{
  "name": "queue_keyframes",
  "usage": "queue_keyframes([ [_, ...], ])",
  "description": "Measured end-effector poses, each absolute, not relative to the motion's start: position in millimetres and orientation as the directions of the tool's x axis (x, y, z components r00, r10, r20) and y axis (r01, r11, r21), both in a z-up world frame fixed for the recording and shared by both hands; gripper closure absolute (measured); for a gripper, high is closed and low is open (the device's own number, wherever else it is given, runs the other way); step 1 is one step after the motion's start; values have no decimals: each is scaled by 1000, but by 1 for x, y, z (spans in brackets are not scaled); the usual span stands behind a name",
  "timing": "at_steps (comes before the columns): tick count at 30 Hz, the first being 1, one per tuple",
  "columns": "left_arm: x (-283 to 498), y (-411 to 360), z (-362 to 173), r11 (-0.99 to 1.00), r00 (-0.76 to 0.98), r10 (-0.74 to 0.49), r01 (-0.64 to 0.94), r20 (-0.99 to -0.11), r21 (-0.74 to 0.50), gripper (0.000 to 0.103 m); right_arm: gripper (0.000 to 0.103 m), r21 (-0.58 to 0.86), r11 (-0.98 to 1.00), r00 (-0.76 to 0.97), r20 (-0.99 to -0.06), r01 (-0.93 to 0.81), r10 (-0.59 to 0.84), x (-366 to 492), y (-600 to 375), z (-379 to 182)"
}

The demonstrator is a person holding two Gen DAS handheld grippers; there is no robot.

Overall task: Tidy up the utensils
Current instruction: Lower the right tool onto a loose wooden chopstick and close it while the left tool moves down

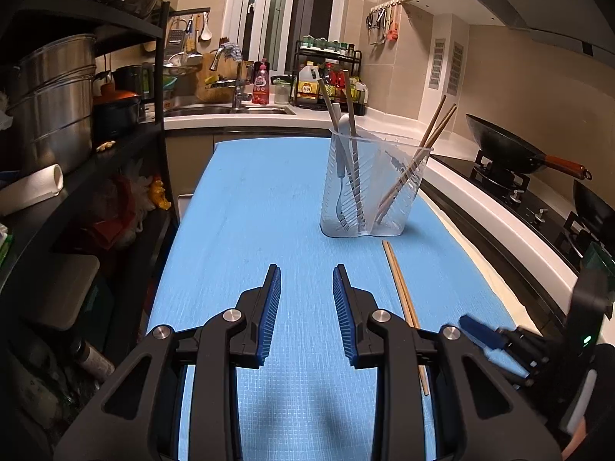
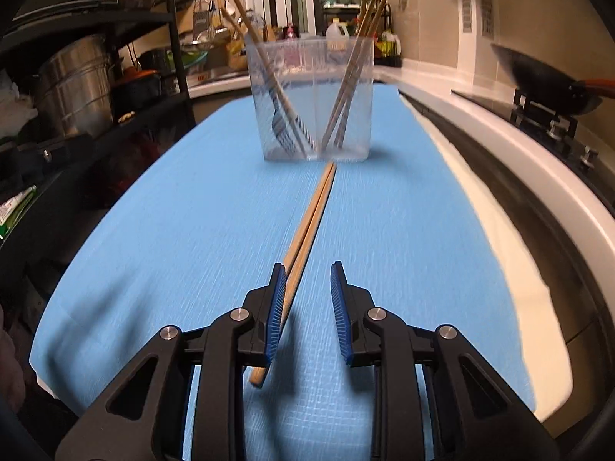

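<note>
A pair of wooden chopsticks (image 2: pixel 311 215) lies on the blue mat (image 2: pixel 173 230), pointing at a clear plastic utensil holder (image 2: pixel 315 100). The holder (image 1: pixel 374 188) has two compartments with more chopsticks, a fork and a white spoon standing in them. My right gripper (image 2: pixel 306 267) is open low over the near end of the loose chopsticks, which run along the inner side of its left pad (image 2: pixel 277 307) without being pinched. My left gripper (image 1: pixel 306 269) is open with only mat between its fingers. The chopsticks (image 1: pixel 399 288) lie just to its right, and one blue finger of the right gripper (image 1: pixel 480 332) shows beyond them.
A black shelf with steel pots (image 1: pixel 54 96) borders the mat on the left. On the right run a white counter edge (image 1: pixel 499 223) and a stove with a wok (image 1: pixel 507 146). A sink (image 1: pixel 230 109) and bottle rack (image 1: pixel 326 80) stand at the back.
</note>
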State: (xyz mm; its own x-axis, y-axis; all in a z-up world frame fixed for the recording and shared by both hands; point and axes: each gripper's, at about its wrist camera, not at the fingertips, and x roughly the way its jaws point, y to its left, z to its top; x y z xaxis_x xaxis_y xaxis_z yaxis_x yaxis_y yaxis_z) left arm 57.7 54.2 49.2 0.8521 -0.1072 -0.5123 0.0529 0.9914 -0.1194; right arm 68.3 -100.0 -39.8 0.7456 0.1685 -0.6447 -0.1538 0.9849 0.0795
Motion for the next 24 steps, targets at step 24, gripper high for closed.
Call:
queue_keyframes([
  [24,72,-10,1,967,747,-254,195,-615,-163,75,96,89,996,678,-730,-26,83,49,-139,-51],
])
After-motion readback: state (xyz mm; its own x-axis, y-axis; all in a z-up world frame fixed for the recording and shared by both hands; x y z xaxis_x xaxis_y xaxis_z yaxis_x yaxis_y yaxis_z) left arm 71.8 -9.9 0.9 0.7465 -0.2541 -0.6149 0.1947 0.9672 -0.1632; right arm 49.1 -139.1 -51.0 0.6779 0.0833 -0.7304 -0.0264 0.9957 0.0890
